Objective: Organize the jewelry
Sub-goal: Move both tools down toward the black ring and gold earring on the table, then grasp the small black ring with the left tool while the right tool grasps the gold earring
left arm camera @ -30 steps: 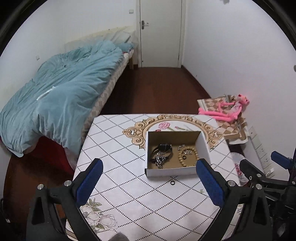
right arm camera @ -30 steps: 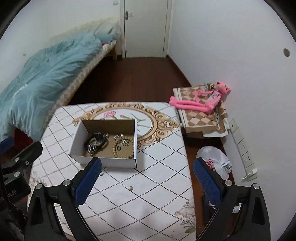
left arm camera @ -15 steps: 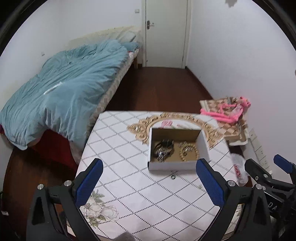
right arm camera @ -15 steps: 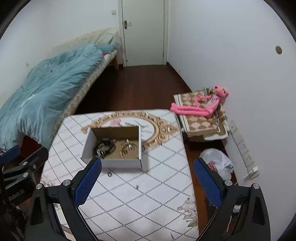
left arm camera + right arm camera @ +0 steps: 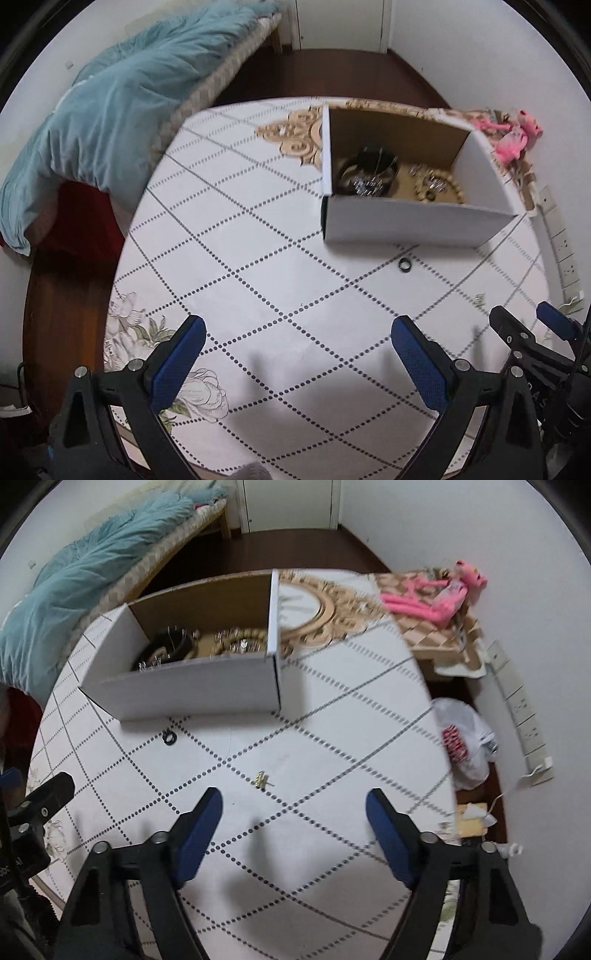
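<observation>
Left gripper (image 5: 295, 338) spread wide above the tablecloth (image 5: 229, 258), nothing between its blue pads (image 5: 177, 356). Right gripper (image 5: 294, 810) also open but closing, jaws narrowing with only bare cloth between them.

White cardboard box (image 5: 199, 688) at 11 o'clock from the right gripper, at 1 o'clock from the left. Inside: a dark bangle-like piece (image 5: 369, 162) with silvery chain bits at the left end, a wooden bead bracelet (image 5: 439, 188) at the right end; details blurred.

Small black ring (image 5: 405, 264) on the cloth just in front of the box's near wall, at 1 o'clock from the left gripper, at 10 o'clock from the right. Small gold earring or clip (image 5: 263, 780) on the cloth just ahead of the right gripper at 11 o'clock, not touched by either pad.

Beyond the table: blue duvet (image 5: 96, 110) at 10 o'clock, pink plush toy (image 5: 432, 598) at 2 o'clock, white plastic bag (image 5: 465, 738) on the floor at 3 o'clock.
</observation>
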